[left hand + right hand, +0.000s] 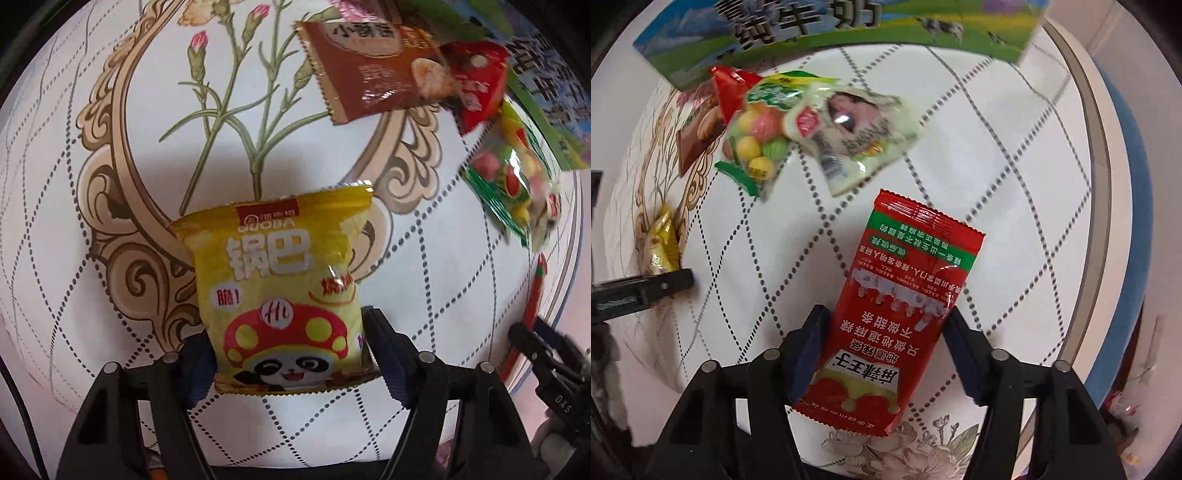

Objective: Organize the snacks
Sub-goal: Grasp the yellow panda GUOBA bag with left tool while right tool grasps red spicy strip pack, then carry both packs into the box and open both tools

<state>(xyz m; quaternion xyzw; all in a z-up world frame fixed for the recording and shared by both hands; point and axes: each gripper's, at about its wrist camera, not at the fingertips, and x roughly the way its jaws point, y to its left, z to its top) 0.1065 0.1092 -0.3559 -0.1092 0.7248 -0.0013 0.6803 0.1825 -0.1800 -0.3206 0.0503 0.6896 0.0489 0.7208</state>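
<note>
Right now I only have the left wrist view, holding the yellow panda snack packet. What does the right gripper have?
Observer: The right gripper is closed on a long red foil snack packet.
Operator: Anything ahead of it that I can't see?
Observer: A pale green packet with a photo print lies beyond it, against the clear bag of coloured candy balls.

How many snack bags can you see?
6: yellow bag in left gripper, red bag in right gripper, then brown, small red, candy, pale by the box.
</note>
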